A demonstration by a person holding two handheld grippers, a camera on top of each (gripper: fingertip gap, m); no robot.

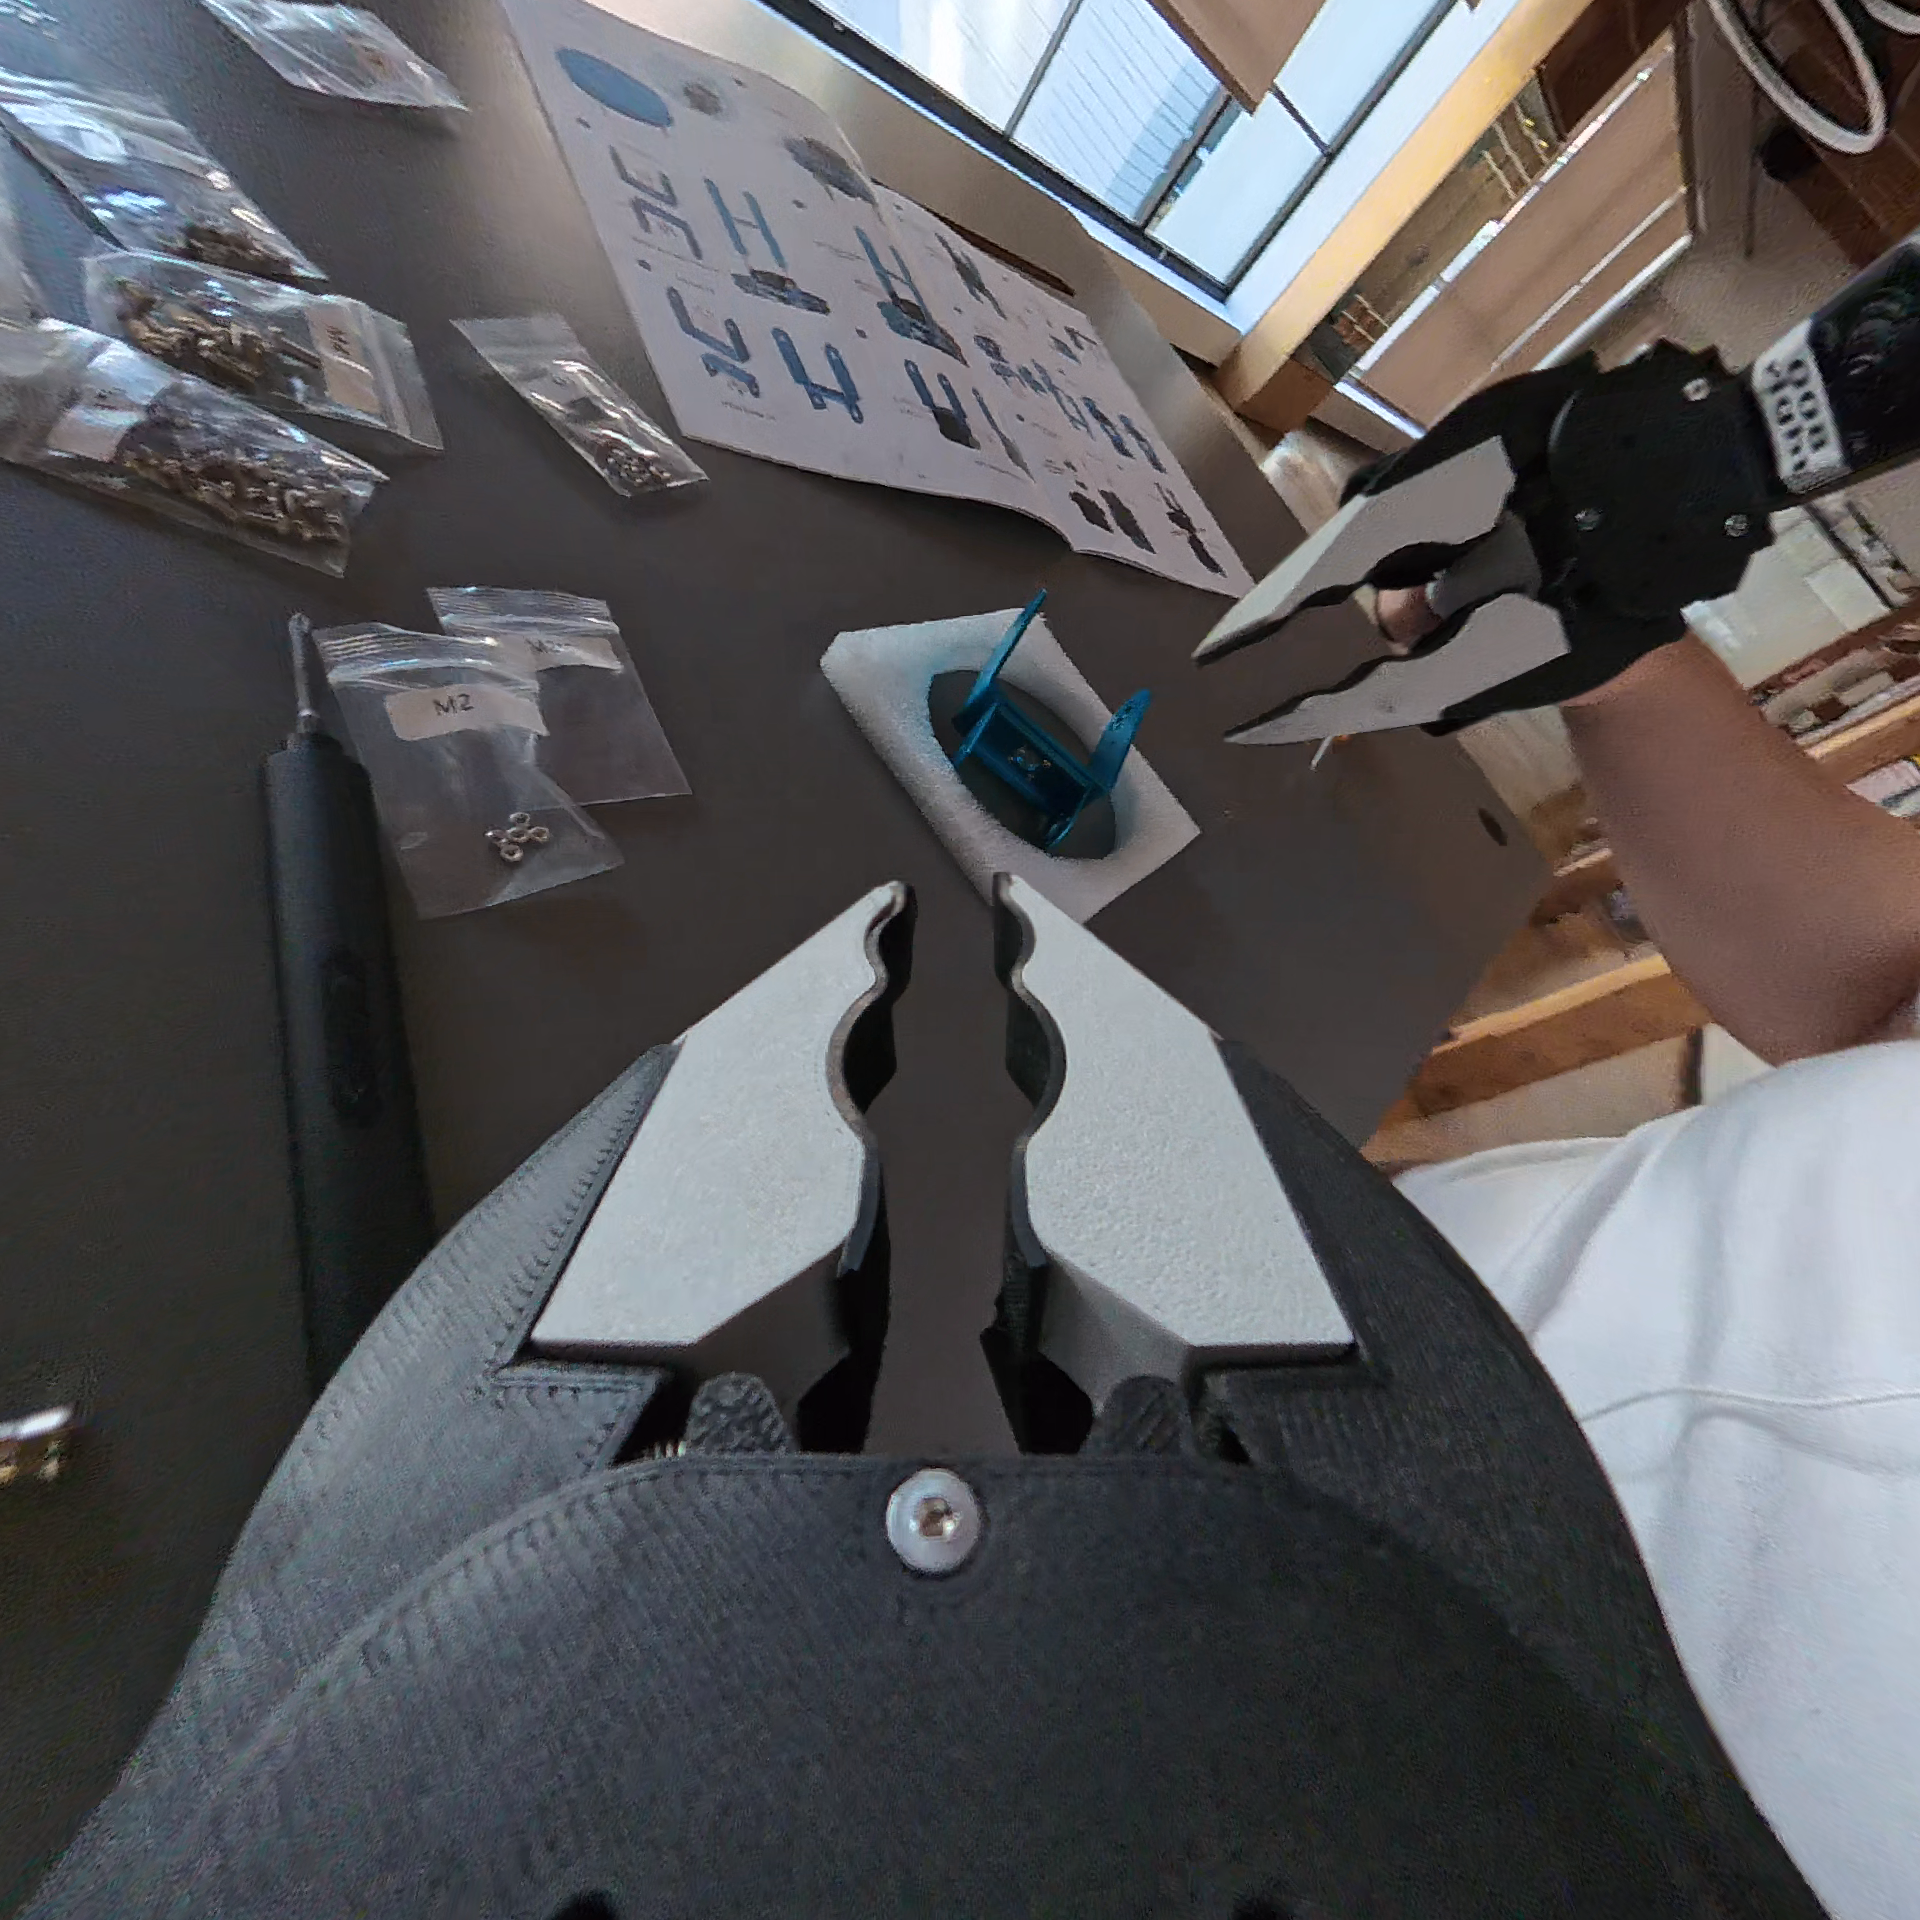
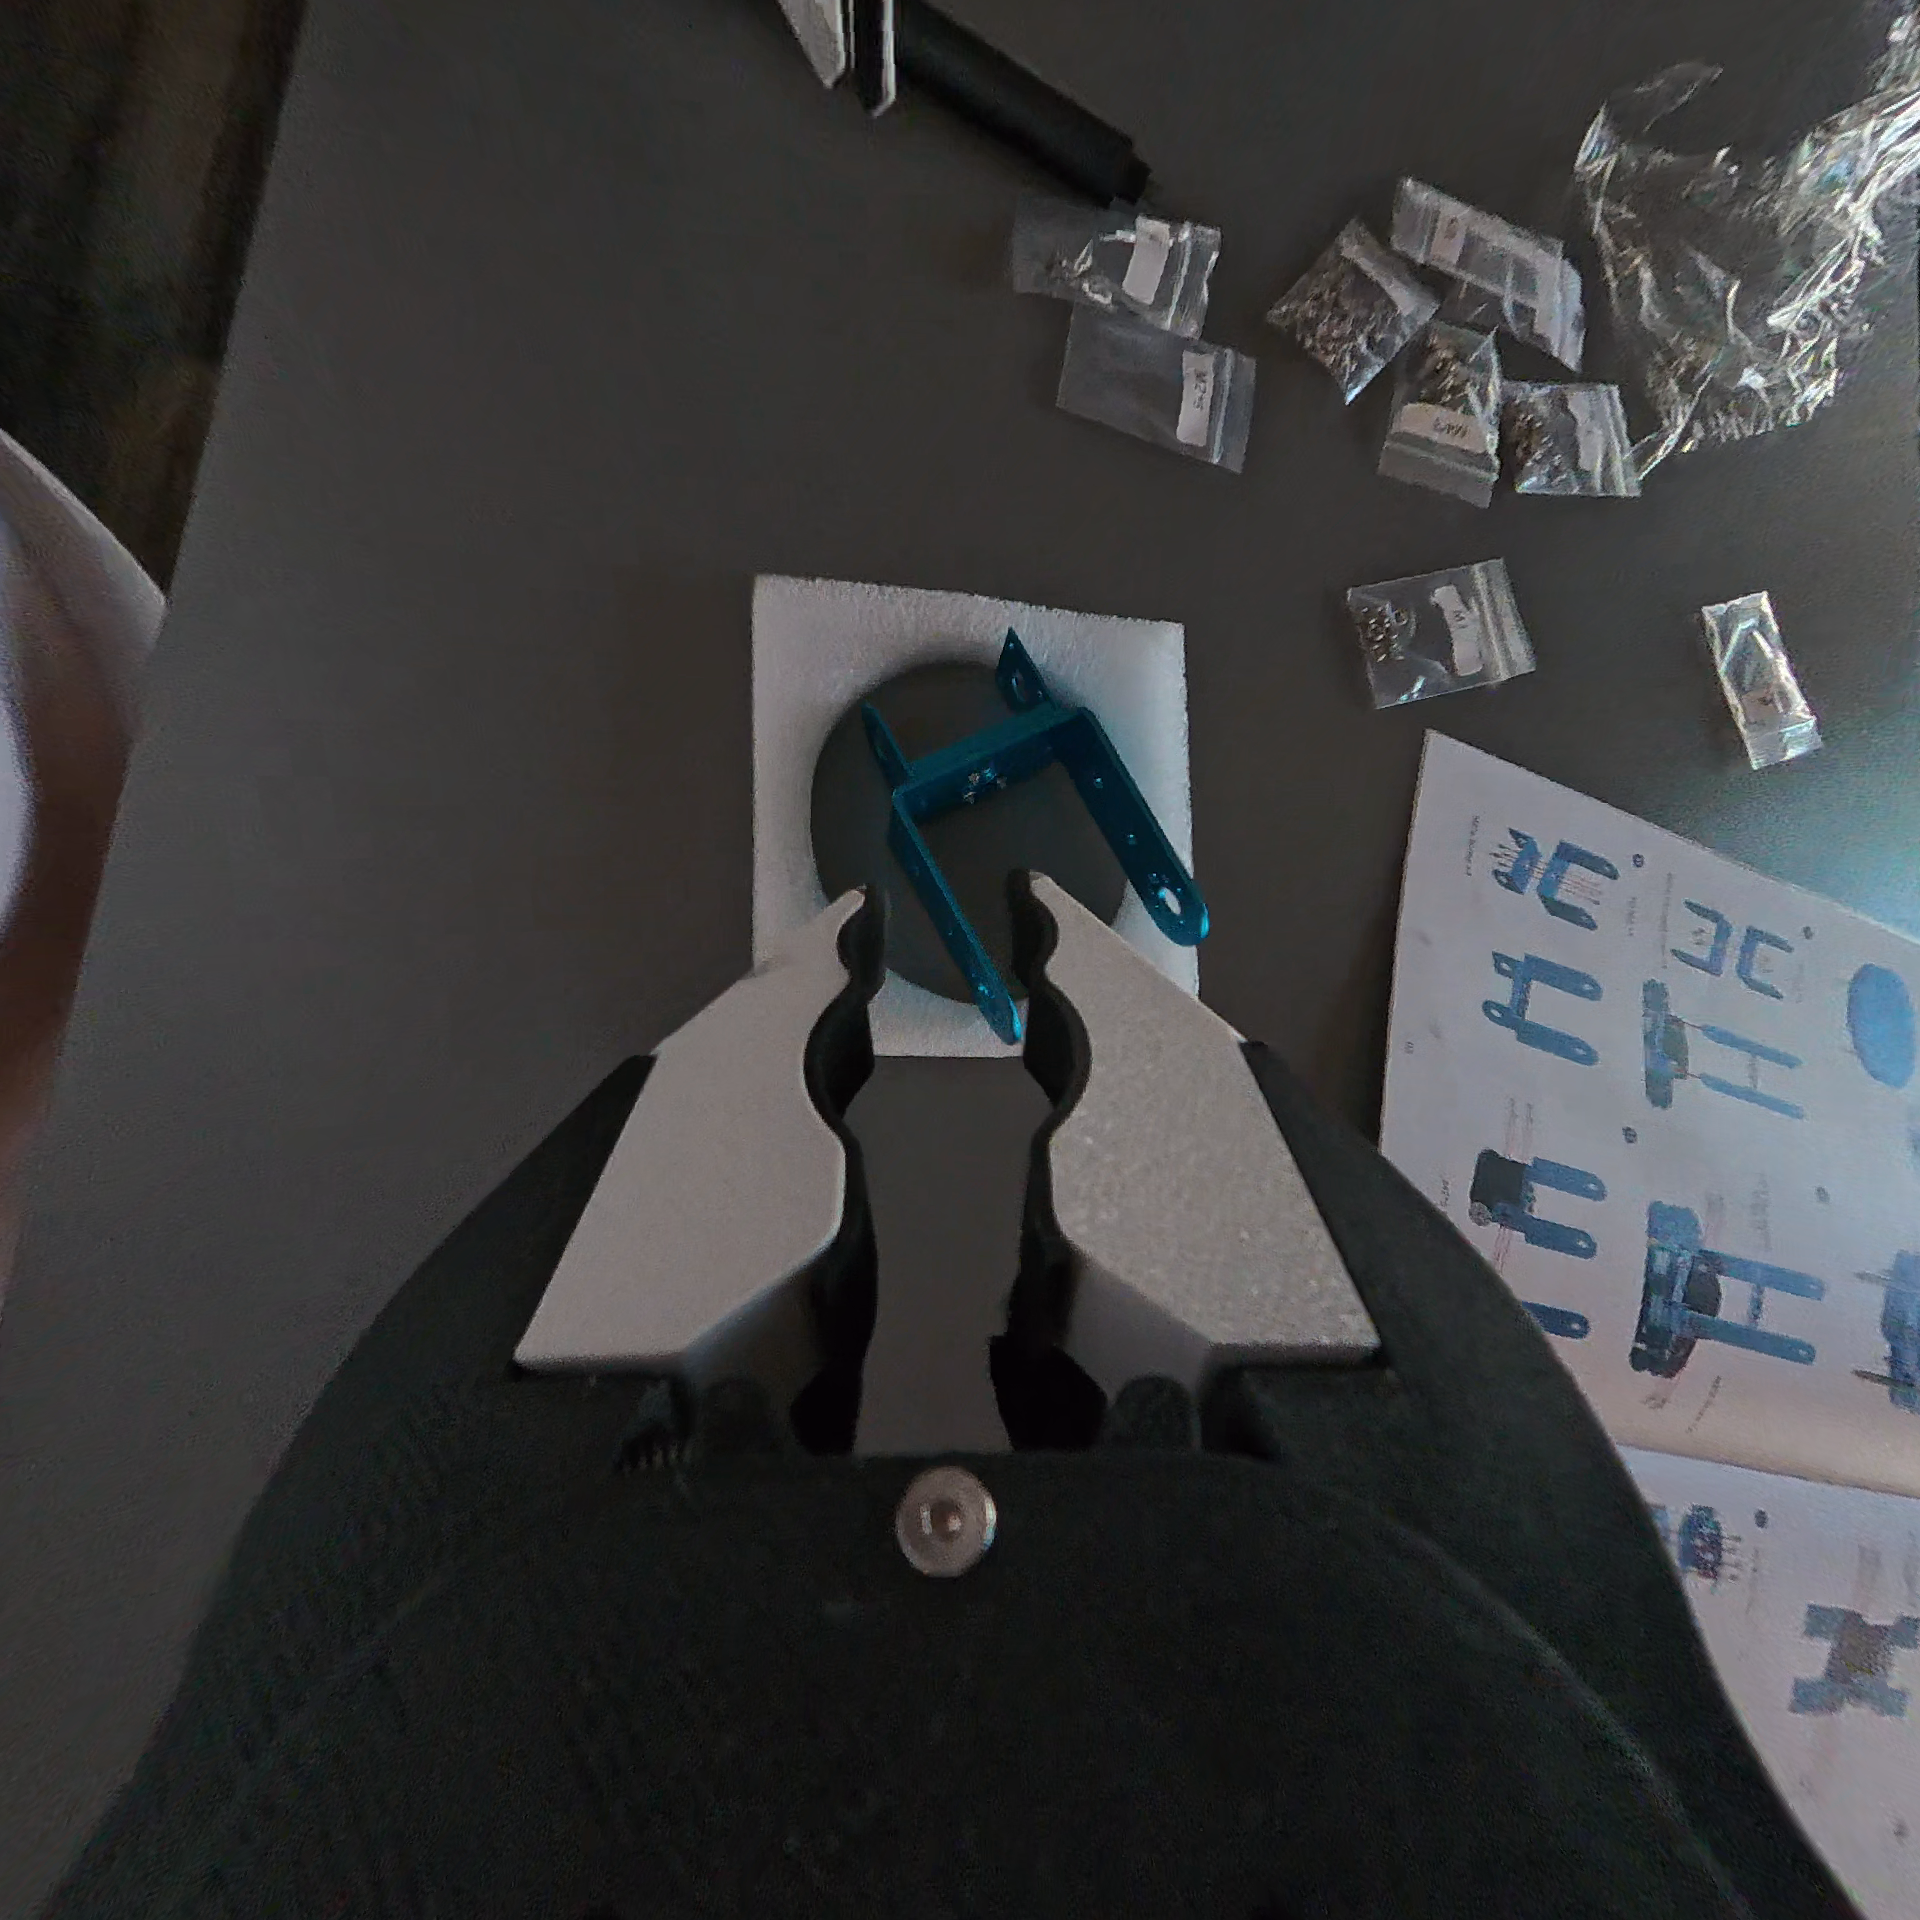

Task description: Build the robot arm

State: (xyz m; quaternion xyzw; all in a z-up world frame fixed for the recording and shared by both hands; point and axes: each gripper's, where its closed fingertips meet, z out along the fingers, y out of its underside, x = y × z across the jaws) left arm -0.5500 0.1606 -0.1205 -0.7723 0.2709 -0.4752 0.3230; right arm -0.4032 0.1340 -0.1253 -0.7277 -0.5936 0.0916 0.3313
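1. grippers first: left gripper [image 1: 951, 904] is hovering low over the dark table [image 1: 727, 582] with its fingers parted just a narrow gap, nothing sitting between them. it's pointing toward the near corner of the white foam block [image 1: 1132, 831], not touching it.
2. right gripper [image 2: 945, 899] is hanging above that same foam block [image 2: 1101, 665], fingers spread a bit wider than the left ones and also holding nothing. from its own camera, one leg of the blue metal bracket [image 2: 1023, 758] is showing up in the gap between the fingertips, but i can't tell if anything's actually touching. from the left wrist view the right gripper [image 1: 1236, 691] is looking clearly raised off the table, off to the side of the block.
3. blue bracket [image 1: 1023, 743] is sitting in the round cutout of the foam, h-shaped, legs sticking up and out at a tilt.
4. beside the left gripper, a dark screwdriver [image 1: 343, 987] is lying on the table, and just past it two small clear bags [image 1: 488, 748], one with a few tiny nuts in it.
5. further out, more little bags of screws [image 1: 208, 457] are lying scattered about, and a crumpled clear plastic wrapper [image 2: 1756, 239] is sitting beyond them in the right wrist view.
6. printed instruction sheet [image 1: 883, 312] with blue part drawings is lying flat past the foam block, well apart from both grippers.
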